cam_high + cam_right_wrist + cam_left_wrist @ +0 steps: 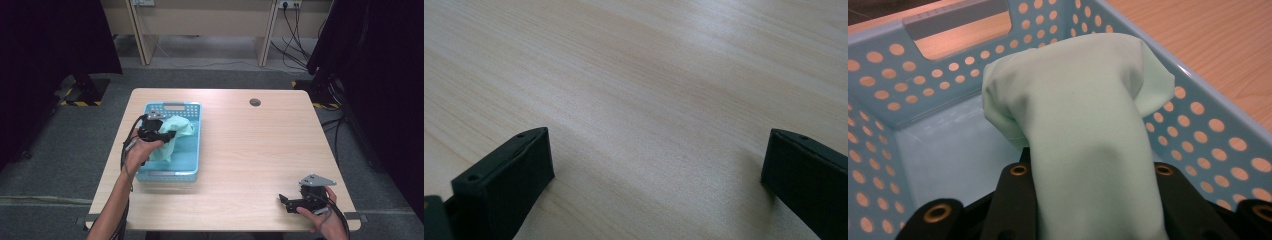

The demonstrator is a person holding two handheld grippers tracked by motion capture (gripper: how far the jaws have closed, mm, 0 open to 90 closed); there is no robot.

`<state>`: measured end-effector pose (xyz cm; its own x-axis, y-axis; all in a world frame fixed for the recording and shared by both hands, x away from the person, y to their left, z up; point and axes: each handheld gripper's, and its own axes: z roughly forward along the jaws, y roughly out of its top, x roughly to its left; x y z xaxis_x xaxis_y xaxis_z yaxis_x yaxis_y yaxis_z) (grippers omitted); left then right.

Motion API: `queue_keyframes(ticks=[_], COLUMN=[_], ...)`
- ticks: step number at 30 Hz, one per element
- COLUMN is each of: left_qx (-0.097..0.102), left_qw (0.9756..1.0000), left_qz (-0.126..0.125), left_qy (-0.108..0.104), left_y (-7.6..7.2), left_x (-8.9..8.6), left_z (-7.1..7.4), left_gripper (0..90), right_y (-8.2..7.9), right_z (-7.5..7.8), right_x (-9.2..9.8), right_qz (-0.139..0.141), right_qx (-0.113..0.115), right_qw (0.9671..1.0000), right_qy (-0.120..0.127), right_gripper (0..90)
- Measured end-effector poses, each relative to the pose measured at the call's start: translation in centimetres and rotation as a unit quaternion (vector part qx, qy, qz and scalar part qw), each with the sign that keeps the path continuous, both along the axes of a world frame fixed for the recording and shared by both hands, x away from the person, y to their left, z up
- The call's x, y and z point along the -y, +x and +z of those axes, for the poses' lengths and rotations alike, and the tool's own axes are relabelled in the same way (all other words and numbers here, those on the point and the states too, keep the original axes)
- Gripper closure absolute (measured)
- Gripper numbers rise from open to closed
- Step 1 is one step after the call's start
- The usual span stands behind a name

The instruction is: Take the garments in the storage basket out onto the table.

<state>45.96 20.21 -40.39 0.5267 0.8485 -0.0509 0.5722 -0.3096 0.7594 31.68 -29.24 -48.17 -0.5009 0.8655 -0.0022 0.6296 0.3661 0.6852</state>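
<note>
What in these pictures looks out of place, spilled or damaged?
Nothing stands out. The left gripper holds a pale green cloth over the blue basket; the cloth is bunched, but it is being carried. The right gripper is open near the bare wooden table. No spill or damage shows.

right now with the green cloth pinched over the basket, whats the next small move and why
Probably lift the left gripper a little. Its jaws are shut on the green cloth, which still hangs inside the blue basket. The right gripper rests open near the table's corner, not helping.
</note>
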Motion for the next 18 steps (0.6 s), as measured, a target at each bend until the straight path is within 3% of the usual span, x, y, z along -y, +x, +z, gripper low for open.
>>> queue_keyframes(ticks=[18], left_qx=[0.014], left_qw=[0.9998], left_qz=[-0.015], left_qy=[-0.006], left_y=[-0.7], left_x=[0.2], left_z=[1.4], left_gripper=[69.8], right_y=[0.0], right_z=[0.0], right_x=[0.0], right_qz=[0.0], right_qx=[0.0], right_qw=[1.0], right_qy=[0.0], right_gripper=[0.4])
